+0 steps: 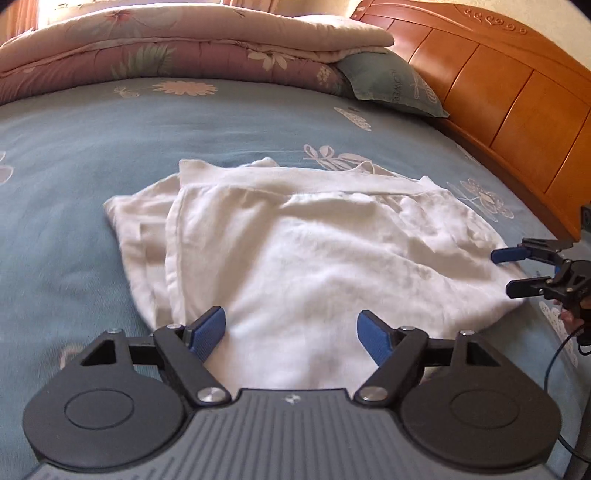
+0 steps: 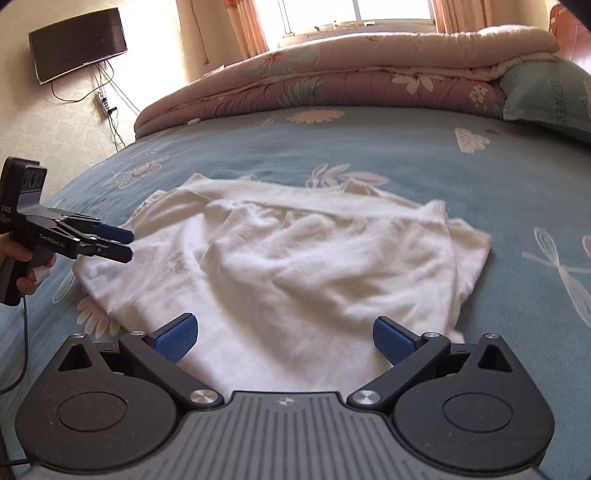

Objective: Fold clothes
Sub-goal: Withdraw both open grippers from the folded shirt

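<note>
Jaws wide apart on both grippers, nothing between them. Left gripper (image 1: 291, 334) low over near edge of white garment (image 1: 295, 251), blue pads (image 1: 207, 332) just above the cloth; touching or not, can't tell. Right gripper (image 2: 284, 338) same pose over its own near edge of garment (image 2: 295, 266).

Garment lying crumpled on blue floral bedsheet (image 1: 74, 155), roughly mid-bed, partly folded w/ layers overlapping; ribbed hem or collar band along far side. Exact type of clothing unclear.

Left wrist view only: orange-brown wooden headboard (image 1: 498, 85) along right side, right gripper (image 1: 517, 271) entering from right edge beside garment corner, fingers open, bit of hand (image 1: 570, 314) and cable behind it.

Right wrist view only: dark TV (image 2: 77, 44) mounted on wall upper left w/ cables hanging below, bright window (image 2: 354, 11) w/ pinkish curtains (image 2: 251, 26) at top, left gripper (image 2: 127, 243) coming in from left edge, its fingers slightly apart near garment's left corner, hand (image 2: 26, 273) wrapped on its handle.

Both views: folded pink floral quilt (image 1: 166, 55) stacked at far side of bed, green-grey pillow (image 1: 391, 81) tucked next to it, printed lettering on pillow partly readable. In right wrist view, quilt (image 2: 351, 74) across top, pillow (image 2: 546, 96) at far right.
</note>
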{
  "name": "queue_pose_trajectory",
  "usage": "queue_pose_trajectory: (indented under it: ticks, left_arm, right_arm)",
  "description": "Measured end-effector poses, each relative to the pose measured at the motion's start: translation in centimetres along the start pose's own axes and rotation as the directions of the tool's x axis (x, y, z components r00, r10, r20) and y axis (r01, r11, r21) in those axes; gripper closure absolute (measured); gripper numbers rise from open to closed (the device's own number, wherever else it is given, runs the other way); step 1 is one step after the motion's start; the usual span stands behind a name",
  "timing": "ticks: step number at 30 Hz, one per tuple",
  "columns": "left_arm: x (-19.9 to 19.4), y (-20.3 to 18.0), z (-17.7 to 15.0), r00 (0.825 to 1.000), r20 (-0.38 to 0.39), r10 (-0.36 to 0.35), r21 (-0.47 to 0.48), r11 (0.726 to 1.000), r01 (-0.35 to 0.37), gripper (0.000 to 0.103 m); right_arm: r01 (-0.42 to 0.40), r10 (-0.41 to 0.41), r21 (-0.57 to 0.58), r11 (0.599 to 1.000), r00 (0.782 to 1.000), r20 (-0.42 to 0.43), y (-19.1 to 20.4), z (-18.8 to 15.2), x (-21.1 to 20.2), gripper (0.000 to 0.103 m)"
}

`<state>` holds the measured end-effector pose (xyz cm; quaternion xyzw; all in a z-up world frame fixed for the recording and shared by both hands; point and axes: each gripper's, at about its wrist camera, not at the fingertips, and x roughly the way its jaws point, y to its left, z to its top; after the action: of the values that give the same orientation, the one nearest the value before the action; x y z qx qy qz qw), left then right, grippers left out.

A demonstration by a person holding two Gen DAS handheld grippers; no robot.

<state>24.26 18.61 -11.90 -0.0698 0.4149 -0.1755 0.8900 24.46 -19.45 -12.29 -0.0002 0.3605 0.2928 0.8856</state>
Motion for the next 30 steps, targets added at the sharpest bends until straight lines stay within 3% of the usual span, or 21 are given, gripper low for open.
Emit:
queue_pose_trajectory:
  ticks: [4,7,11,15,18,21,25,30]
  left_arm:
    - [-2.6,-0.5,-2.3,0.999,-0.044,0.014,0.018,1.000,-0.013,0.025]
    - [-3.6,-1.5,-0.9,0.999,-0.030,0.038,0.075,0.997,-0.035,0.026]
    - [-2.5,-2.5,2.1,0.996,0.087,-0.032,0.084,0.996,0.025,0.025]
    - [0.8,-2.8,2.8,0.996,0.055,-0.063,0.043,0.997,0.061,0.025]
    - [0.9,-1.8,-0.4,0.999,-0.015,-0.035,-0.022,0.999,0.035,0.026]
    - [-2.1,-1.5,-3.4,0.999,0.005,-0.043,-0.052,0.998,0.043,0.025]
    - [-4.3,-2.2,-3.1,0.999,-0.035,-0.020,-0.005,1.000,0.019,0.026]
    - [-3.0,-3.5,0.5,0.985,0.072,-0.159,-0.025,0.987,0.161,0.025]
  right_arm:
    - [-0.029,0.030,0.010,1.000,0.999,-0.024,0.1,-2.2,-1.1,0.000]
    - [-0.031,0.032,0.016,0.999,0.998,-0.047,0.4,-2.2,-2.0,0.000]
    - [-0.102,0.101,0.015,0.995,0.994,0.034,1.7,0.5,-1.7,0.000]
    - [-0.284,0.280,0.041,0.958,0.956,0.085,4.9,3.2,1.8,0.000]
    - [-0.365,0.364,0.045,0.930,0.931,0.041,7.2,3.2,4.8,0.000]
    - [-0.377,0.379,0.046,0.925,0.925,-0.039,8.4,1.3,6.2,0.000]
    - [-0.362,0.362,0.009,0.932,0.930,-0.058,8.9,0.2,4.2,0.000]
    - [-0.341,0.340,-0.048,0.939,0.940,-0.023,11.0,2.4,3.8,0.000]
